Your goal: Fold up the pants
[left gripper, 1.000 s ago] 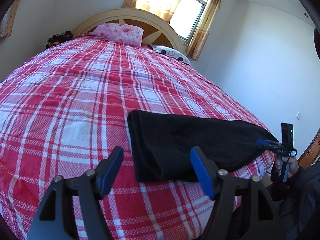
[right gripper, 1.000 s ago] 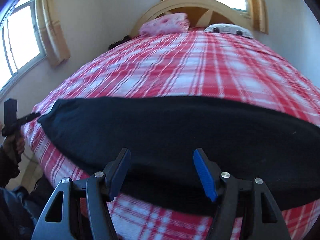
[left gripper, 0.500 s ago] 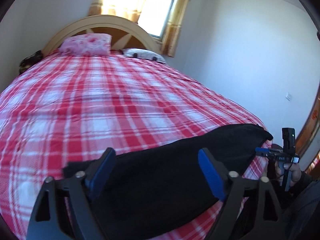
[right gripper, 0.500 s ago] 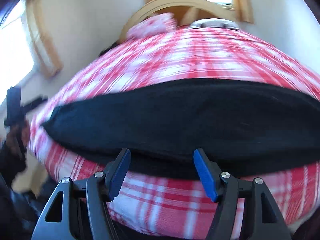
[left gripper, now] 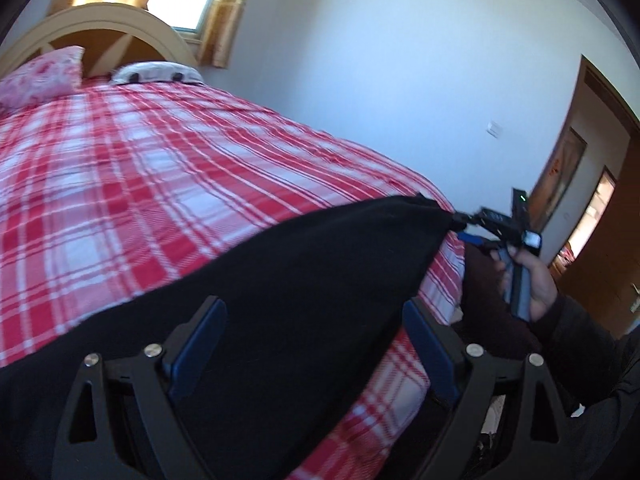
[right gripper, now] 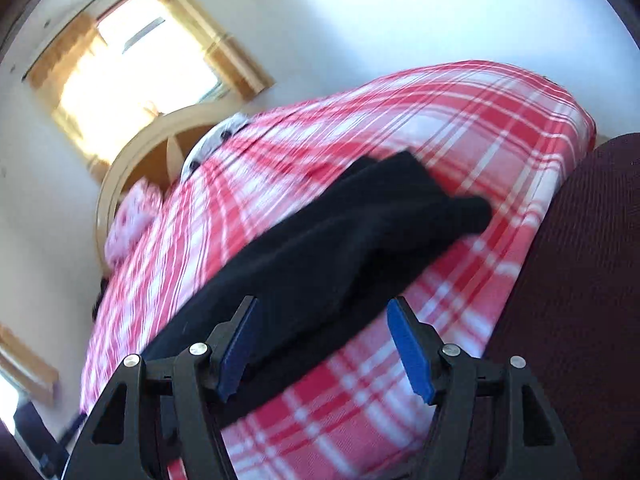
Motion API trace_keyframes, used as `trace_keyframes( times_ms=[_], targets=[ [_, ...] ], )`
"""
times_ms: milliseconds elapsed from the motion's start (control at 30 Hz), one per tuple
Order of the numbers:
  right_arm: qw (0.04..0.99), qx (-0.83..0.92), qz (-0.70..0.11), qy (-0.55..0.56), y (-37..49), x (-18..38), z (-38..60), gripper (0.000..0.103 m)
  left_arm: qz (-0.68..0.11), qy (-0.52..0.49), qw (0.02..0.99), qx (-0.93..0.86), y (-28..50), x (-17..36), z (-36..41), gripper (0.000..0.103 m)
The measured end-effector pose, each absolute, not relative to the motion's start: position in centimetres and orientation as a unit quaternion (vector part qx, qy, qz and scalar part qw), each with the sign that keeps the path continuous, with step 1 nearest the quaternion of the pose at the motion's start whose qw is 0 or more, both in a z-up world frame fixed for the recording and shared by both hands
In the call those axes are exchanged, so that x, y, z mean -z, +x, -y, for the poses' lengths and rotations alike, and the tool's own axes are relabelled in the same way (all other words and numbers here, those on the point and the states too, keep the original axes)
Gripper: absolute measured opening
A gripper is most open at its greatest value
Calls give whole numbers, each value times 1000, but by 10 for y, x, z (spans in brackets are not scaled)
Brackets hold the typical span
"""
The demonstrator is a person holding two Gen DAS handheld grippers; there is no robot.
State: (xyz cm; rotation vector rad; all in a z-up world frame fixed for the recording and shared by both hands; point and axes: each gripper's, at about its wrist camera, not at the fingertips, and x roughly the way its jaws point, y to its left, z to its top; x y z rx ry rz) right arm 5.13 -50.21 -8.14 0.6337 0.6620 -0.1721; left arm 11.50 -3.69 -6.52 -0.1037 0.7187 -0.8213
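Bed (left gripper: 168,184) carries black pants (left gripper: 288,292) partly folded lengthwise; both hand-held grippers (left gripper: 312,344) (right gripper: 324,344) spread, holding nothing; crosswise folds probably remain.

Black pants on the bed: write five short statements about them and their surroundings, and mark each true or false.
1. The pants are black. True.
2. The left gripper is shut on the pants. False: it is open, with its jaws wide apart and nothing held.
3. The bedspread is a red and white plaid. True.
4. A pink pillow lies by the headboard. True.
5. The pants are draped over the headboard. False: they lie on the bedspread at the near end of the bed, far from the headboard.
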Motion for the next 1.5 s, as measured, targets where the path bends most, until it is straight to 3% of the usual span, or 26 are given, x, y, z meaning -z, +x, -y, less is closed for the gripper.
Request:
trace_keyframes(
  times_ms=[133,167,233,267,300,367,567,733,833,1067,1233,1300,1500],
  targets=[
    [872,94,-315,363,65,93,531,66,-355,-35,839,410,113,75,67,92],
    [866,100,-312,378,68,96,537,60,-358,-36,837,412,115,77,69,92],
    [857,105,-306,400,74,102,548,38,-376,-46,829,412,121,84,75,92],
    [857,105,-303,403,78,103,552,21,-385,-51,823,415,124,88,77,92],
    [860,100,-298,402,83,101,555,13,-391,-52,818,419,124,92,80,92],
    [872,86,-283,390,90,92,553,7,-396,-43,817,417,123,97,82,92],
    [925,20,-202,320,82,34,536,7,-403,-38,812,420,119,106,84,92],
    [883,82,-296,356,85,97,563,7,-405,-42,809,424,119,106,85,92],
    [880,80,-295,364,73,107,562,7,-405,-40,808,427,119,106,85,92],
    [909,54,-272,312,108,61,556,7,-406,-42,810,422,121,108,89,92],
    [944,-32,-199,263,121,4,537,7,-405,-49,810,421,121,109,89,93],
    [941,-28,-210,264,119,12,541,7,-404,-55,809,423,122,110,88,93],
    [888,45,-292,353,83,104,582,7,-406,-49,805,431,121,110,89,93]
  ],
)
